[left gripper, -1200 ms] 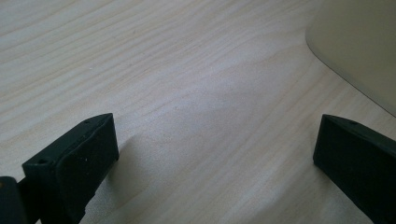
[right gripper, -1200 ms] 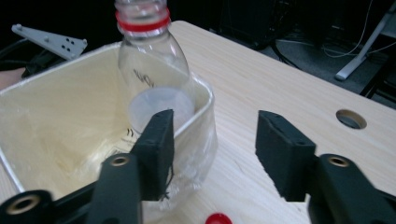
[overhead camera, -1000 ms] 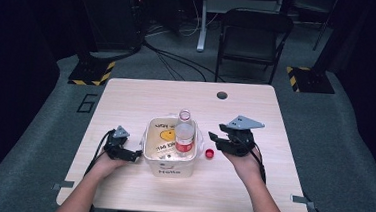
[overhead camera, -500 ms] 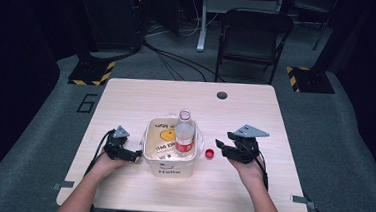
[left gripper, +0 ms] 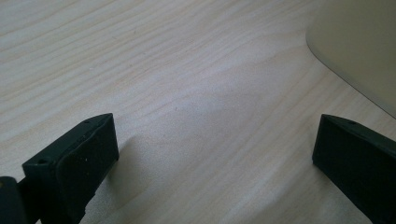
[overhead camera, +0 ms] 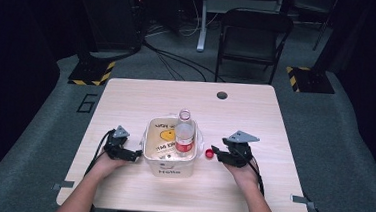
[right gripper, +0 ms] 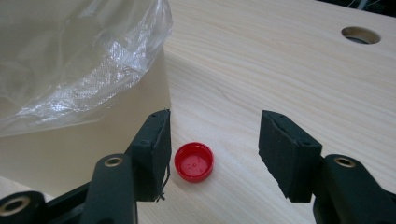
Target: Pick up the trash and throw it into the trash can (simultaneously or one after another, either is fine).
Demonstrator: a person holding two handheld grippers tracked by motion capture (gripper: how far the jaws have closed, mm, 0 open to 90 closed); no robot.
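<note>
On the left, the left gripper (overhead camera: 135, 155) rests wide open on the table (overhead camera: 255, 115), just beside the cream bin (overhead camera: 169, 166). One uncapped bottle (overhead camera: 184, 134) stands in that bin. Just right of it lies one red cap (right gripper: 194, 161), touching nothing. The right gripper (overhead camera: 215, 152) has drawn back rightward since a second ago, jaws wide and empty, so the cap looks freshly released

The place looks like a lab or studio set up for recording. A pale wooden table (overhead camera: 255, 115) with a cable hole (overhead camera: 222, 95) stands on grey carpet (overhead camera: 334, 141), ringed by dark equipment stands with hazard-striped bases (overhead camera: 90, 74), loose floor cables (overhead camera: 178, 68) and a black folding chair (overhead camera: 253, 38).
</note>
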